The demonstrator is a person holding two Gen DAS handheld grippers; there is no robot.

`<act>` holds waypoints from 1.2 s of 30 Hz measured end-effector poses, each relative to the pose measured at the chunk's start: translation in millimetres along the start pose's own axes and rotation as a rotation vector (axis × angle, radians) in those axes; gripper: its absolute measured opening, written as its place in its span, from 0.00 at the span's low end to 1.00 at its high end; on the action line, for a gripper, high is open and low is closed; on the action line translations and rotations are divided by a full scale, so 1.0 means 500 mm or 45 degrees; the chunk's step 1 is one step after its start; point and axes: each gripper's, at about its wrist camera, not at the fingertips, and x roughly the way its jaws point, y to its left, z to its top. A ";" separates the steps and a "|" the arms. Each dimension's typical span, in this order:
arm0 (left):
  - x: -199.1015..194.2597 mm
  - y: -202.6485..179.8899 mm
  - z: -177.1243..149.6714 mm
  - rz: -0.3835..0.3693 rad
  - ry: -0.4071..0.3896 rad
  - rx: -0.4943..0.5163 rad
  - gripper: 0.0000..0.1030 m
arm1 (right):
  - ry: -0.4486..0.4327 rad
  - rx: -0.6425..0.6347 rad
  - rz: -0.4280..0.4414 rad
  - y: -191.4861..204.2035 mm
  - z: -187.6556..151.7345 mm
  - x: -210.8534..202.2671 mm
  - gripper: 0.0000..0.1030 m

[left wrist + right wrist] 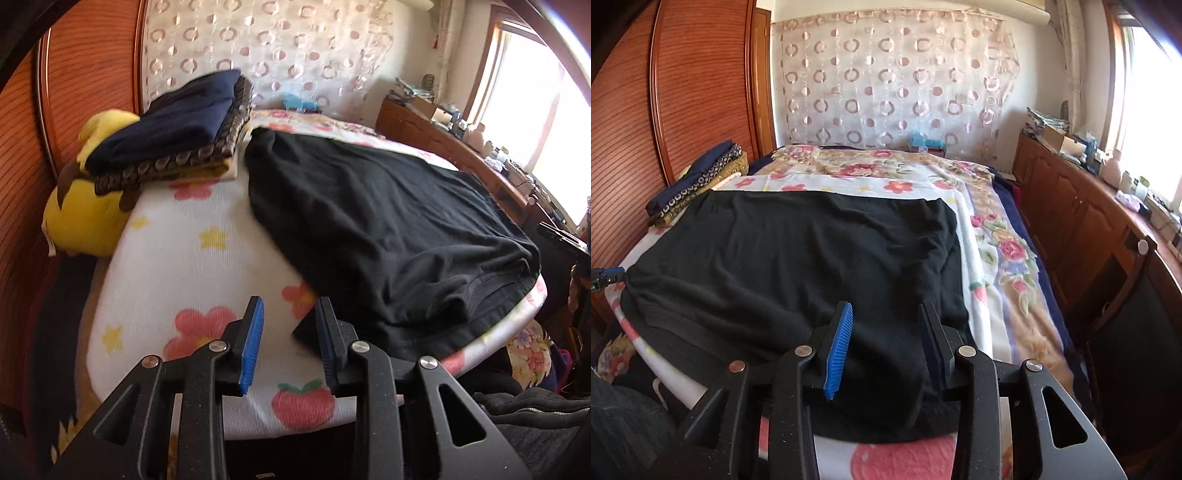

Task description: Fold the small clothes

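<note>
- The black knit garment (pixel 798 251) lies spread flat on the white fleece blanket printed with flowers and strawberries (pixel 177 251), its near edge at the bed's front edge, probably so you can reach both near corners.
- Your left gripper (pixel 288 314) stands with jaws parted over the blanket, just beside the garment's near-left corner; nothing sits between the blue pads.
- Your right gripper (pixel 884 314) is released too, jaws apart above the garment's near-right edge, with cloth below but not pinched.
- The folded pile of navy and patterned cloths (pixel 173 125) rests at the far left, apart from the garment, likely finished pieces kept clear of your working space.
</note>
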 end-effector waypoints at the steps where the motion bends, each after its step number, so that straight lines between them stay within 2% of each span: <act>1: 0.004 -0.001 -0.004 -0.013 0.010 -0.003 0.29 | 0.003 -0.007 0.001 0.008 -0.001 0.008 0.37; 5: 0.011 -0.012 -0.010 -0.026 0.014 0.016 0.29 | 0.016 -0.025 0.030 0.031 -0.016 0.036 0.38; 10: 0.019 -0.030 -0.013 0.021 0.012 0.080 0.29 | 0.014 -0.014 0.083 0.038 -0.002 0.077 0.38; 11: 0.018 -0.033 -0.015 0.005 0.012 0.090 0.26 | 0.014 -0.015 0.091 0.041 -0.001 0.080 0.38; 13: 0.016 -0.039 -0.021 -0.011 0.020 0.124 0.12 | 0.018 -0.019 0.102 0.047 0.001 0.092 0.38; 15: 0.012 -0.038 -0.021 -0.019 0.031 0.133 0.07 | 0.020 -0.029 0.119 0.056 0.006 0.106 0.38; 20: -0.056 -0.029 -0.027 0.040 -0.060 0.107 0.06 | 0.010 -0.065 0.152 0.077 0.004 0.115 0.38; 24: -0.104 -0.029 -0.030 0.022 -0.038 0.120 0.06 | 0.017 -0.066 0.166 0.071 -0.008 0.108 0.38; 27: -0.111 -0.025 -0.025 0.051 -0.032 0.129 0.06 | 0.023 -0.061 0.168 0.072 -0.010 0.107 0.38; 28: -0.113 -0.022 -0.022 0.043 -0.039 0.133 0.07 | 0.022 -0.060 0.170 0.071 -0.010 0.106 0.38; 32: -0.095 -0.013 -0.012 0.036 -0.029 0.103 0.35 | 0.020 -0.066 0.181 0.073 -0.007 0.100 0.38; 36: -0.064 -0.015 0.000 0.040 -0.026 0.069 0.43 | 0.025 -0.076 0.186 0.083 -0.005 0.103 0.41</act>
